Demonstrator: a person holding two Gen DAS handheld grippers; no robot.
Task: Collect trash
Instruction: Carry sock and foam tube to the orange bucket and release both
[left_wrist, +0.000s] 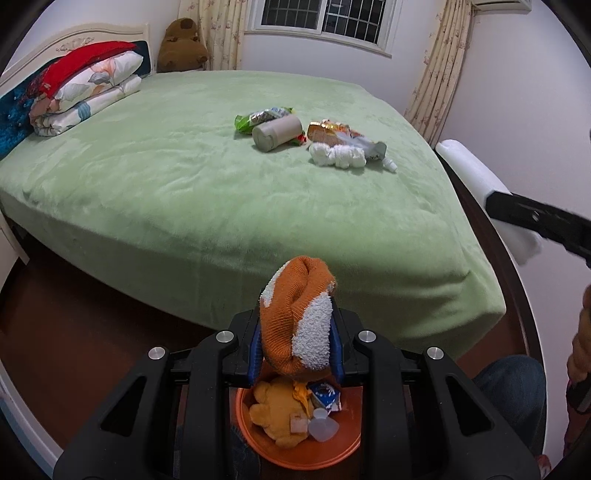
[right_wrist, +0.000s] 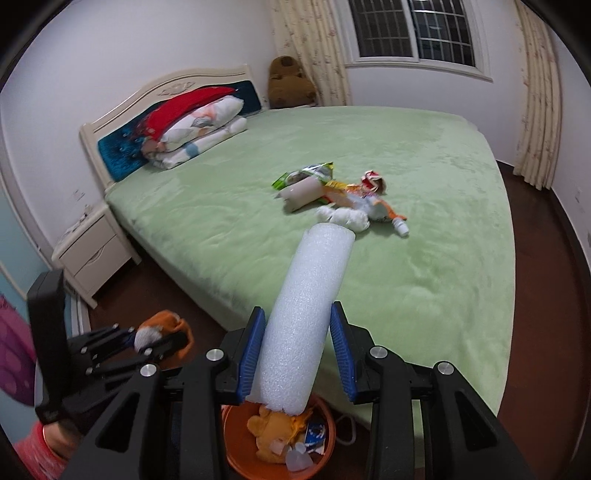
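My left gripper (left_wrist: 297, 332) is shut on an orange and white knitted sock (left_wrist: 295, 314), held above an orange bin (left_wrist: 258, 443) on the dark floor. The bin holds a yellow plush toy (left_wrist: 275, 413), a blue carton and a clear cup. My right gripper (right_wrist: 298, 317) is shut on a white foam tube (right_wrist: 306, 295), tilted up over the same bin (right_wrist: 236, 454). On the green bed lies a trash pile: a green snack bag (left_wrist: 264, 116), a grey paper roll (left_wrist: 277, 133), orange wrappers (left_wrist: 332, 134), crumpled white tissue (left_wrist: 338, 155) and a small white bottle (left_wrist: 389, 165).
Folded quilts and pillows (left_wrist: 85, 92) are stacked at the headboard. A brown plush toy (left_wrist: 183, 46) sits in the far corner. A white nightstand (right_wrist: 92, 258) stands beside the bed. A person's knee in jeans (left_wrist: 509, 391) is right of the bin.
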